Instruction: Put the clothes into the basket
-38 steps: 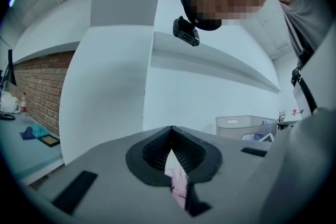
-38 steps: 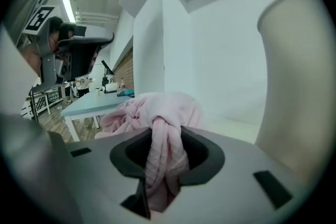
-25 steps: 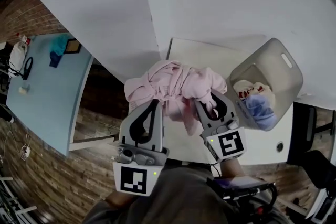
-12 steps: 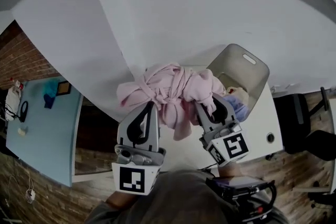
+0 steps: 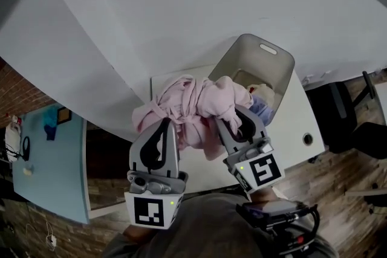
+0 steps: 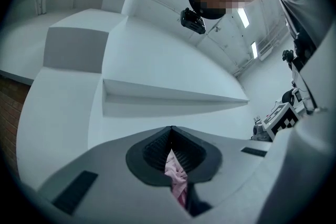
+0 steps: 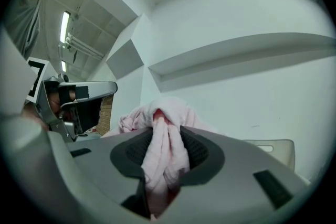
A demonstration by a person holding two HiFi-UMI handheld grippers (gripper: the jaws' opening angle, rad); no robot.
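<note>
Pink garment (image 5: pixel 196 109) is clamped by left hand-held gripper (image 5: pixel 165 124) and right hand-held gripper (image 5: pixel 233 119), held up beside the basket (image 5: pixel 237 58), likely to clear its rim.

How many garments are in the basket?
2: a cream item in the basket, a blue item just below it in the head view. The pink garment hides part; more may be there.

Pink garment (image 5: pixel 199 103) raised, closer to basket (image 5: pixel 242 57) (at its rim)
</note>
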